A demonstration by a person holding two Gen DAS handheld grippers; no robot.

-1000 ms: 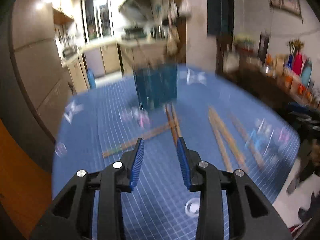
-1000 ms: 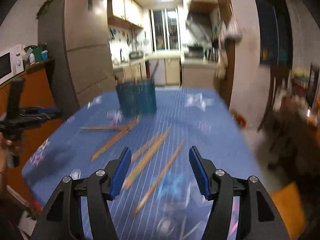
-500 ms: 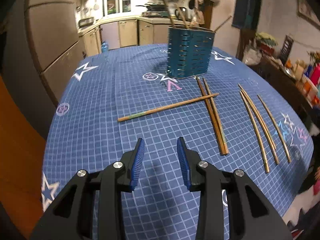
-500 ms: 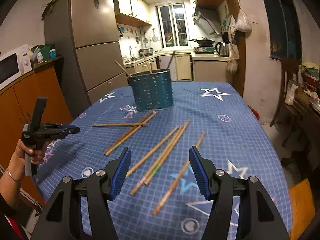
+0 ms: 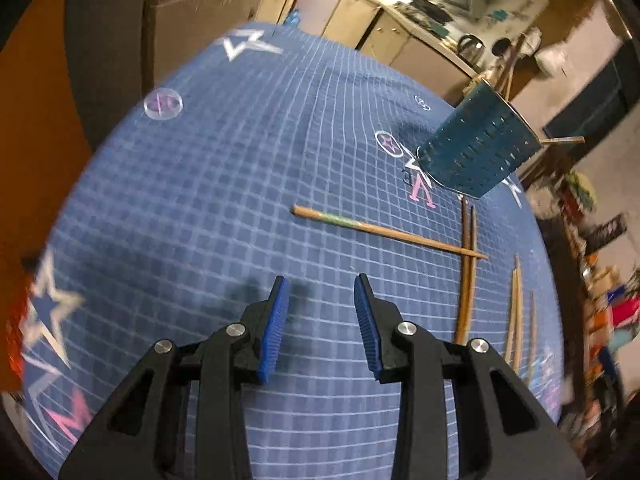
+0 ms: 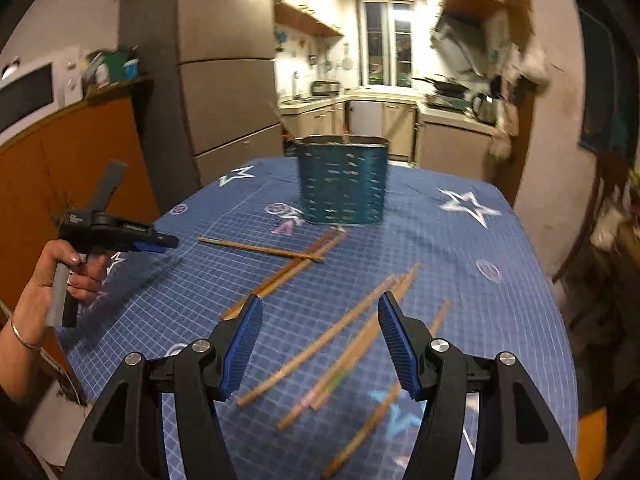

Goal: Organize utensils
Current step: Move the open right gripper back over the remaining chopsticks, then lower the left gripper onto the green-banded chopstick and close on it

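My left gripper (image 5: 318, 316) has dipped and rolled toward the green-banded wooden chopstick (image 5: 384, 233); both grippers' fingers gape empty, nothing picked yet.

The left gripper (image 5: 319, 294) is pointing steeply downward, rolled to one side, its blue pads parted with nothing between them. The left hand (image 6: 66, 270) is gripping the handle, a bracelet showing on the wrist. The right gripper (image 6: 320, 316) is pointing forward and slightly down, its jaws standing wider apart and also holding nothing.
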